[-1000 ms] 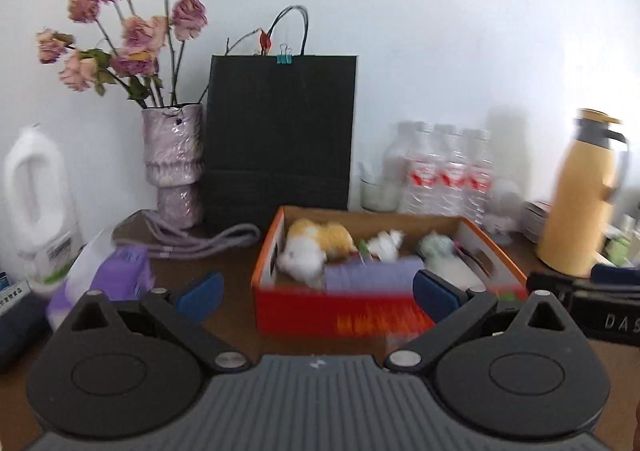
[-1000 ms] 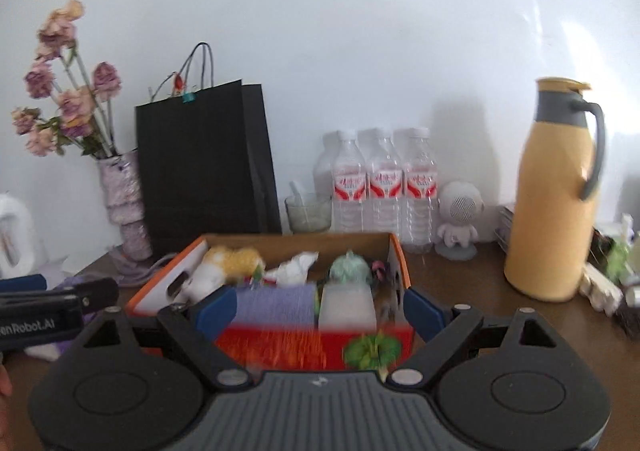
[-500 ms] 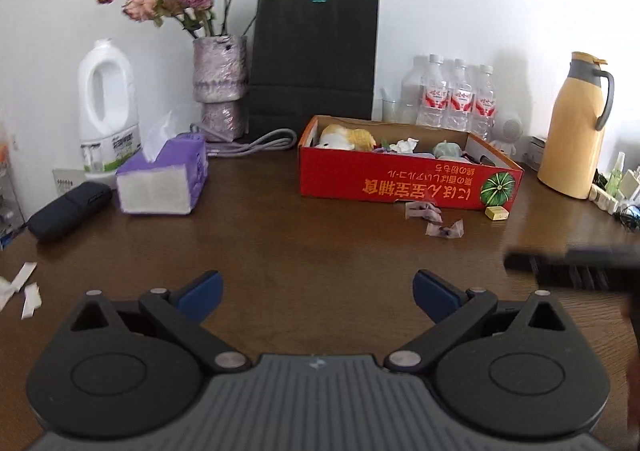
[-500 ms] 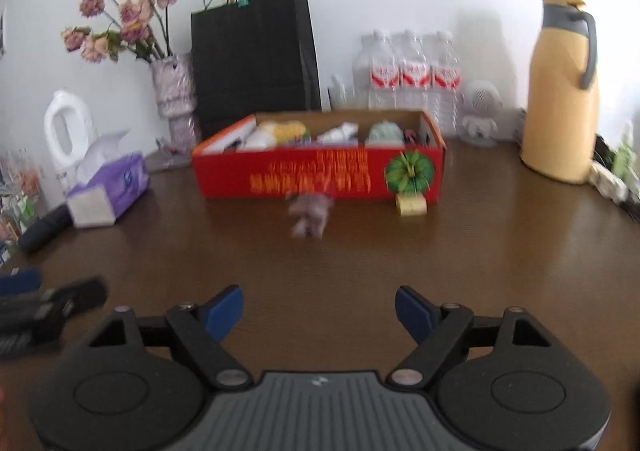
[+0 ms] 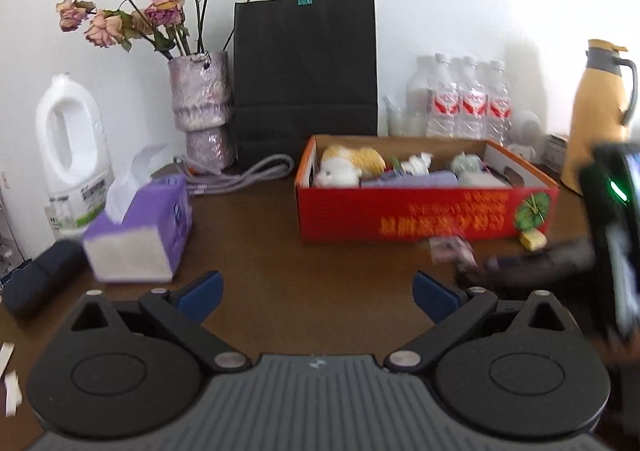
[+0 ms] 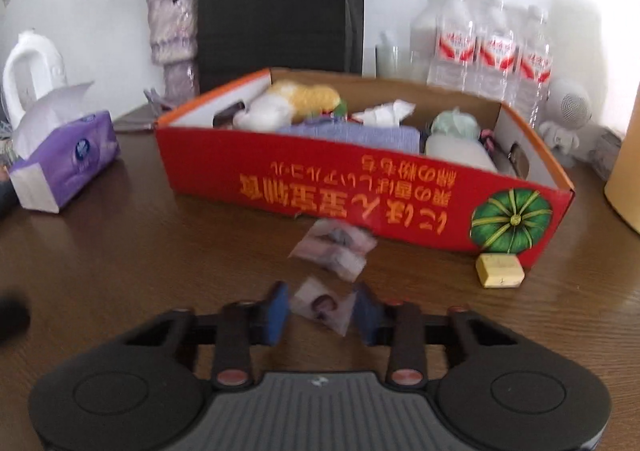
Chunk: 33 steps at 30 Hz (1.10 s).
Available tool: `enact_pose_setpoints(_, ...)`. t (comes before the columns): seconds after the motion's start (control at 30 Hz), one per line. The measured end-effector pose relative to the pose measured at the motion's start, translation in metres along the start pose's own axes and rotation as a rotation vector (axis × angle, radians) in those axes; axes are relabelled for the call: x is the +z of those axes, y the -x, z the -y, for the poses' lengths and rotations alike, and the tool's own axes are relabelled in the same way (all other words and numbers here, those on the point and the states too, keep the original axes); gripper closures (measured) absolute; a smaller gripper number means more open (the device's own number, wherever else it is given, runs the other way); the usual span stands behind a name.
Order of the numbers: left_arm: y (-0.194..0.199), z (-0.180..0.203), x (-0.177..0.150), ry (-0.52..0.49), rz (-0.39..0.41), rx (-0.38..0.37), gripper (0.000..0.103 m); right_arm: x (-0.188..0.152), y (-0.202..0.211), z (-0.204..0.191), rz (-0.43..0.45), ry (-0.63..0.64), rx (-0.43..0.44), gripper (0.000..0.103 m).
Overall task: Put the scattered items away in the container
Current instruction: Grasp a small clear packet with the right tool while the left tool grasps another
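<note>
Tilted down over the brown wooden tabletop (image 6: 120, 259), the right gripper (image 6: 320, 309) is closing its jaws around a small crinkled pinkish wrapper (image 6: 320, 305); whether the pads press it is blurred. The left gripper (image 5: 316, 293) hovers with jaws wide apart, nothing between. A second wrapper (image 6: 334, 247) lies beyond, before the red cardboard box (image 6: 360, 187).

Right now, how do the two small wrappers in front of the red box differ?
The near wrapper lies between the closing right tongs; the far wrapper lies free. The far wrapper lies close against the red box; the near one lies further out on the table. Both are pale, crinkled and blurred.
</note>
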State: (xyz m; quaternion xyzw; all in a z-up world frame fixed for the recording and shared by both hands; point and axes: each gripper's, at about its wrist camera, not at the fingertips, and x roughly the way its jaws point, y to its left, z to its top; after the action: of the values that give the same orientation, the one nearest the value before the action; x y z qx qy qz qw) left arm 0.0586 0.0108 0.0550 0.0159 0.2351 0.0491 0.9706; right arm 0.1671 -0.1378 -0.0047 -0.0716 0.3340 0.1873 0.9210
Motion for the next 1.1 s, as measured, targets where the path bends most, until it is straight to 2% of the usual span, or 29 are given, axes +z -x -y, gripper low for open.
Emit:
enact_pose_setpoints(0.07,-0.015,0.006,0.011,-0.018,-0.009,-0.042,0.001,-0.006,0.006,0.007,0.000,-0.003,-0.004,0.085)
enact_pose_setpoints(0.17,-0.040,0.034,0.018,-0.088,-0.027,-0.125,0.004,-0.017,0.016,0.028,0.012,-0.085,-0.014,0.088)
enact_pose_setpoints(0.23,-0.059,0.061,0.016,-0.157,-0.056,-0.168,0.010,-0.027,0.024,0.042,0.027,-0.133,-0.053,0.088)
enact_pose_setpoints(0.3,-0.076,0.087,0.012,-0.223,-0.077,-0.210,0.022,-0.038,0.030,0.056,0.055,-0.185,-0.084,0.088)
enact_pose_setpoints(0.33,-0.084,0.097,0.011,-0.249,-0.083,-0.229,0.023,-0.042,0.033,0.063,0.068,-0.215,-0.086,0.089)
enact_pose_setpoints(0.43,-0.107,0.112,0.007,-0.256,-0.122,-0.227,0.030,-0.045,0.040,0.079,0.084,-0.296,-0.097,0.090)
enact_pose_setpoints(0.5,-0.120,0.112,0.008,-0.224,-0.165,-0.232,0.046,-0.044,0.048,0.081,0.117,-0.300,-0.097,0.093)
enact_pose_setpoints(0.6,-0.131,0.106,0.010,-0.148,-0.207,-0.264,0.055,-0.044,0.052,0.077,0.124,-0.276,-0.065,0.093)
enact_pose_setpoints(0.67,-0.131,0.105,0.009,-0.135,-0.207,-0.268,0.058,-0.043,0.052,0.073,0.117,-0.259,-0.052,0.093)
enact_pose_setpoints(0.7,-0.130,0.105,0.008,-0.139,-0.200,-0.270,0.067,-0.043,0.050,0.072,0.105,-0.253,-0.053,0.093)
enact_pose_setpoints(0.8,-0.124,0.109,0.005,-0.158,-0.179,-0.258,0.076,-0.043,0.048,0.072,0.074,-0.247,-0.067,0.093)
enact_pose_setpoints(0.83,-0.122,0.111,0.004,-0.166,-0.172,-0.252,0.078,-0.042,0.049,0.073,0.073,-0.246,-0.068,0.089)
enact_pose_setpoints(1.0,-0.109,0.109,-0.004,-0.191,-0.148,-0.239,0.083,-0.045,0.044,0.062,0.049,-0.172,-0.104,0.085)
enact_pose_setpoints(1.1,-0.100,0.101,-0.006,-0.181,-0.160,-0.229,0.084,-0.046,0.041,0.054,0.043,-0.120,-0.129,0.089)
